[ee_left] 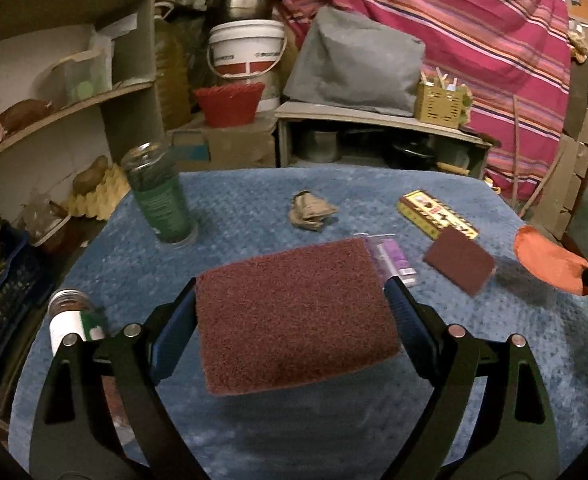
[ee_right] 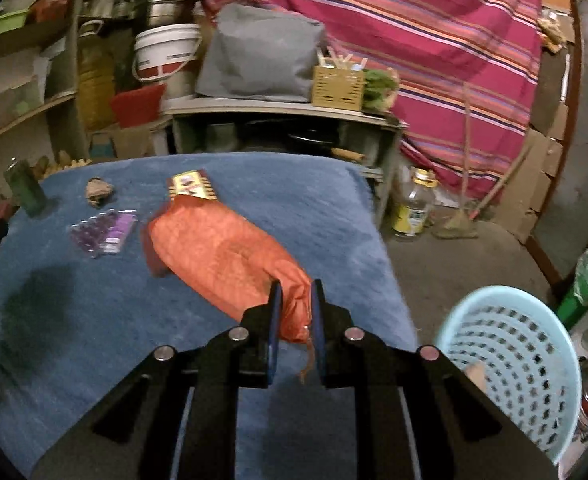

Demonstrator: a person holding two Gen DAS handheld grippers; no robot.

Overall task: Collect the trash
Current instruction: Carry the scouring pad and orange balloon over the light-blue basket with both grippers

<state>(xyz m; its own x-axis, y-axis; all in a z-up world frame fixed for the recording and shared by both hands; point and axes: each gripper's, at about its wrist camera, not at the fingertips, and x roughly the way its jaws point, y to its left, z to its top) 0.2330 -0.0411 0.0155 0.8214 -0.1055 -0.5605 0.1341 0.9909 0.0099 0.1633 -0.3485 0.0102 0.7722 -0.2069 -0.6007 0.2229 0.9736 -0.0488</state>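
My left gripper (ee_left: 290, 292) is shut on a dark red scouring pad (ee_left: 294, 316) and holds it above the blue cloth (ee_left: 234, 220). My right gripper (ee_right: 295, 292) is shut on the end of an orange mesh bag (ee_right: 222, 256), which also shows at the right edge of the left wrist view (ee_left: 549, 260). A light blue perforated basket (ee_right: 513, 360) stands beside the table at lower right. On the cloth lie a crumpled brown paper (ee_left: 311, 212), a purple blister pack (ee_left: 393, 260), a yellow box (ee_left: 437, 214) and a second dark red pad (ee_left: 459, 264).
A green glass jar (ee_left: 162, 196) stands upright at the back left of the cloth. A white-labelled jar (ee_left: 72, 320) lies at the left edge. Shelves, buckets and a low bench stand behind. A plastic bottle (ee_right: 413, 204) stands on the floor at right.
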